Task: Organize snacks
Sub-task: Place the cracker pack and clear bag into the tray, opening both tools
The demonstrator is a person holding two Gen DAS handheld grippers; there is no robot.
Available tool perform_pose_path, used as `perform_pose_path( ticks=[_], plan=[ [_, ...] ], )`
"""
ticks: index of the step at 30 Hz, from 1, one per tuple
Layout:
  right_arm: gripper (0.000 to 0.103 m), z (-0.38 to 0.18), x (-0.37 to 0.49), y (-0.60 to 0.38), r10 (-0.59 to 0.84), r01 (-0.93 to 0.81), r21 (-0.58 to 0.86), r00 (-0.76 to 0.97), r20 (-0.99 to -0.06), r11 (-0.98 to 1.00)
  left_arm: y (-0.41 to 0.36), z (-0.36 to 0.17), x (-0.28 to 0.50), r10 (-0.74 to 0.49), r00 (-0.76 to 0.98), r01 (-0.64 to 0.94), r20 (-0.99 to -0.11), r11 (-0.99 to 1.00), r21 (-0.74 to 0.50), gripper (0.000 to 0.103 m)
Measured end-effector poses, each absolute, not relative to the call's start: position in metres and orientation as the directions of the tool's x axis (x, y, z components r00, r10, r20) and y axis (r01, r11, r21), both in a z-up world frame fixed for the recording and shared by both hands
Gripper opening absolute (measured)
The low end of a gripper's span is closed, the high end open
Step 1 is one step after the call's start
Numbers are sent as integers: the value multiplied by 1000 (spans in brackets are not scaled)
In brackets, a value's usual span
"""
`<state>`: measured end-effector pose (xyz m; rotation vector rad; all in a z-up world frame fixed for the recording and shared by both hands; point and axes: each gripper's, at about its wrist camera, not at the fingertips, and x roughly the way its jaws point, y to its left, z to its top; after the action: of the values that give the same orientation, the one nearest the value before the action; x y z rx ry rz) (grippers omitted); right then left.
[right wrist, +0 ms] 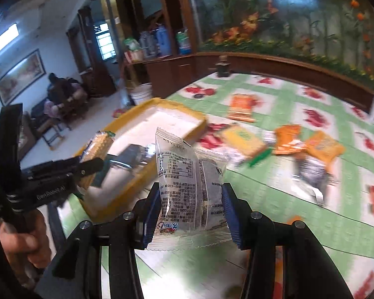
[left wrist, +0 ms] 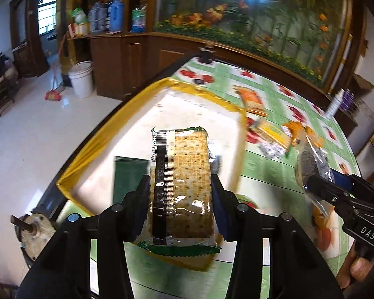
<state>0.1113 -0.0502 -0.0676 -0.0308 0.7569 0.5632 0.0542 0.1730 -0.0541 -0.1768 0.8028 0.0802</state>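
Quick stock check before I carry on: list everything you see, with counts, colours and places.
cracker pack: 1, tan with green edges, in left gripper over the tray
clear snack pouch: 1, dark contents, in right gripper
tray: 1, yellow rim, white floor, table's left end
loose snack packs: several, orange and yellow, on tablecloth right of tray
tablecloth: 1, green-white check
bucket: 1, white, on floor
left gripper: shut
right gripper: shut

A green-checked tablecloth covers the table (right wrist: pixel 274 182), bearing a yellow-rimmed tray (right wrist: pixel 142 179) at its left edge and scattered snack packets (right wrist: pixel 286 138) mid-table.
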Motion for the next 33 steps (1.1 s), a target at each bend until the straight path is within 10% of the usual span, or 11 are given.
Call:
perform_pose_path(
  ticks=[14, 18, 33],
  plan=[
    [51, -100, 200, 60, 554, -542, 268, 475, -684, 796, 182, -83, 90, 88, 623, -170, -777, 985, -24, 46],
    [53, -101, 197, 46, 564, -533, 292, 468, -680, 794, 175, -75, 84, 166, 634, -193, -755, 980, 54, 86],
    [76, -118, 124, -178, 396, -226, 328, 605, -691, 917, 90, -48, 76, -33, 683, -5, -729, 999, -49, 87]
  ],
)
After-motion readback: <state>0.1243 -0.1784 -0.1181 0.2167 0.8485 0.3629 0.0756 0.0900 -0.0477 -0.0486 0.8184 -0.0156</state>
